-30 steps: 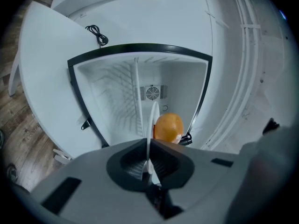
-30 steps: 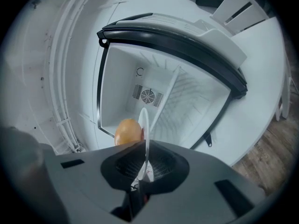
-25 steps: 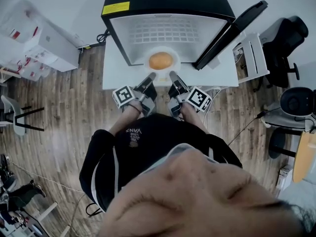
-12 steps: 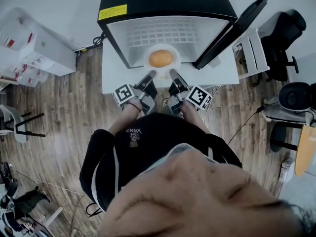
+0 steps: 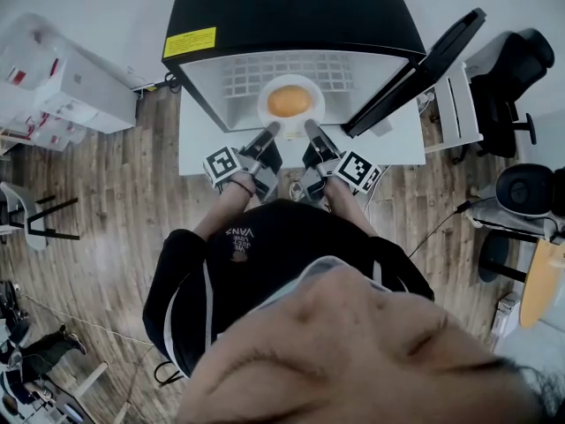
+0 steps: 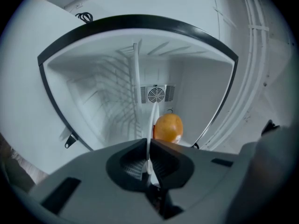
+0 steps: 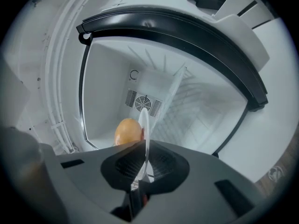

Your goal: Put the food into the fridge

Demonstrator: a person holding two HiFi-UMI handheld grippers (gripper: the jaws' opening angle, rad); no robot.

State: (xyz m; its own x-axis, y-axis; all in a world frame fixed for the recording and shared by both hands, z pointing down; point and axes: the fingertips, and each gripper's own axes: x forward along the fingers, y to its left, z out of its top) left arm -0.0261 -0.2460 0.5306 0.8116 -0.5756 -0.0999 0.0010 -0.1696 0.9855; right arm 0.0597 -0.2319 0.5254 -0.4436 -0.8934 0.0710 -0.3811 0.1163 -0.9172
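An orange round food [image 5: 289, 101] lies on a white plate [image 5: 266, 109] held at the mouth of the open black fridge [image 5: 282, 16]. My left gripper [image 5: 271, 130] is shut on the plate's near left rim. My right gripper [image 5: 310, 127] is shut on its near right rim. In the left gripper view the plate [image 6: 151, 120] runs edge-on out of the left gripper [image 6: 148, 158], with the food [image 6: 167, 128] just to its right. In the right gripper view the plate [image 7: 145, 125] shows edge-on in the right gripper [image 7: 145, 164], with the food [image 7: 128, 131] to its left.
The fridge door [image 5: 415, 67] stands open to the right. Inside are white walls, a wire shelf [image 6: 112, 85] and a round fan grille [image 6: 157, 94] on the back wall. The fridge sits on a white table [image 5: 201, 140]. White boxes [image 5: 66, 82] stand left, office chairs [image 5: 508, 69] right.
Both grippers have carried the plate with the food forward, from the table in front of the fridge to its opening. Their grip on the rim is unchanged.
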